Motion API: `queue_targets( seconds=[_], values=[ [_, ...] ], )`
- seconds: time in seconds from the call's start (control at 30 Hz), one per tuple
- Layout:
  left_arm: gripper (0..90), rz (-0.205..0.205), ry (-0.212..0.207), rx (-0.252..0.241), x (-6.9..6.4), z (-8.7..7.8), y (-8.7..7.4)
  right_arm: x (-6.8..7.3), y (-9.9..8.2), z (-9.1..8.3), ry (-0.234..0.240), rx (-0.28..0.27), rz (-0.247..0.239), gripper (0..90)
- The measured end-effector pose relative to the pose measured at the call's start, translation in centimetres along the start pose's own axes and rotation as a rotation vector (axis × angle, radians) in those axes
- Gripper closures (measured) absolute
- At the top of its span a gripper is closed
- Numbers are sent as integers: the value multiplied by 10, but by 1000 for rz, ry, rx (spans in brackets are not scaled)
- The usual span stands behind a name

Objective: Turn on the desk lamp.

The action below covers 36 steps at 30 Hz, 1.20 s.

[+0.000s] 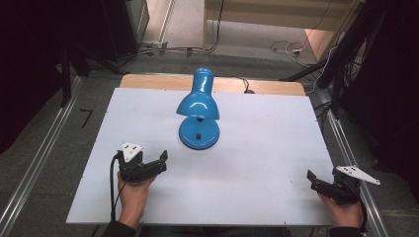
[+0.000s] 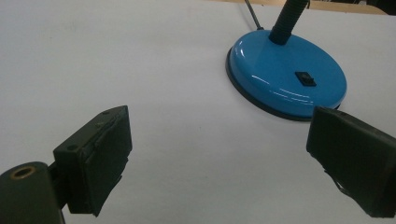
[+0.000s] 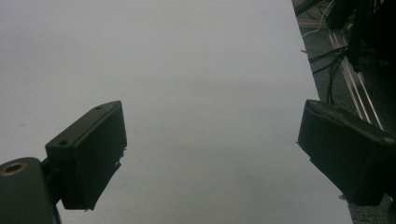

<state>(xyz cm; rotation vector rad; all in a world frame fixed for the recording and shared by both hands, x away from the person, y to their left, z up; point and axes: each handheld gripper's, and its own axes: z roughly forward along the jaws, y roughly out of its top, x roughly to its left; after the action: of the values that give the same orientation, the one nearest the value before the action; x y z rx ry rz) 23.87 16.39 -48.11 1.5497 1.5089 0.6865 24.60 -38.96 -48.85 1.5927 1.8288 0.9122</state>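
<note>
Lamp (image 1: pixel 198 111), blue, upright near the far middle of the white worktop (image 1: pixel 257 163); round base (image 2: pixel 287 79) flat on the surface, black switch (image 2: pixel 305 78) on top, shade tipped over the base. No containers anywhere on the worktop. Left gripper (image 1: pixel 157 163) near and left of the base, fingers (image 2: pixel 95 158) spread wide, holding nothing, aimed toward the base but well short of touching. Right gripper (image 1: pixel 316 180) at the worktop's right edge, well apart from the lamp, fingers (image 3: pixel 88 156) likewise wide apart and empty. Bare surface between left gripper and base. Cables (image 1: pixel 291 48) on the floor beyond.
</note>
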Motion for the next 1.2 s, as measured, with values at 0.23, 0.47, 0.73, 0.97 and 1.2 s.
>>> queue_targets(
  seconds=[0.23, 0.47, 0.73, 0.97, 1.2],
  values=[
    [86, 0, -5, 1, -4, 3, 0, 0, 0, 1, -3, 0, -3, 66],
    [87, 6, -7, 1, -7, 6, 1, 0, 0, 1, -4, -1, -1, 66],
    [87, 12, -12, 4, -12, 10, 2, 0, 0, 1, -3, 1, 1, 66],
    [104, 18, -17, 0, -17, 15, 3, 0, 0, 1, -3, 2, 0, 66],
    [111, 20, -19, -1, -21, 19, 5, -1, 0, 1, -3, 3, -1, 66]
  ],
)
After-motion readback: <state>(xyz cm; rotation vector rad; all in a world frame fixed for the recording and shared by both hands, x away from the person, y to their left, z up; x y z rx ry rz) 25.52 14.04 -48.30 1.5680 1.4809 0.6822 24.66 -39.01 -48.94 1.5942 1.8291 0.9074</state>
